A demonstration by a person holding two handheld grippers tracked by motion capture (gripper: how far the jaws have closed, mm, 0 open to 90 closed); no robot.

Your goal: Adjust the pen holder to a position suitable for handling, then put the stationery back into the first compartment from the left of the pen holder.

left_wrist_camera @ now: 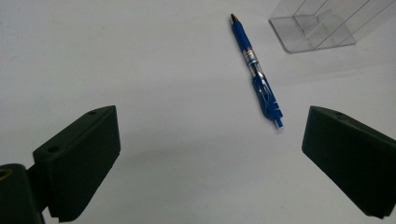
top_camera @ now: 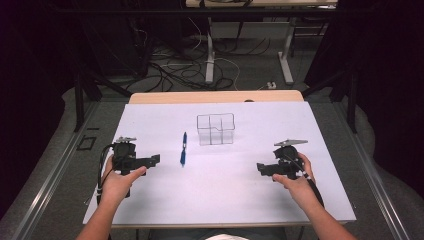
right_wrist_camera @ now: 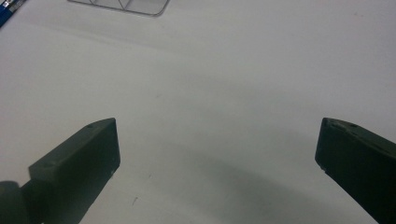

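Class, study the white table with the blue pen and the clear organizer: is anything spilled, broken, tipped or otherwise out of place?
Nothing stands out. The blue pen lies flat and whole on the white table, apart from the clear organizer, which stands upright. The left gripper and right gripper are open, holding nothing.

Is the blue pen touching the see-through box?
Apart. The left gripper view shows bare white table between the blue pen and the clear box; the high view shows the same gap.
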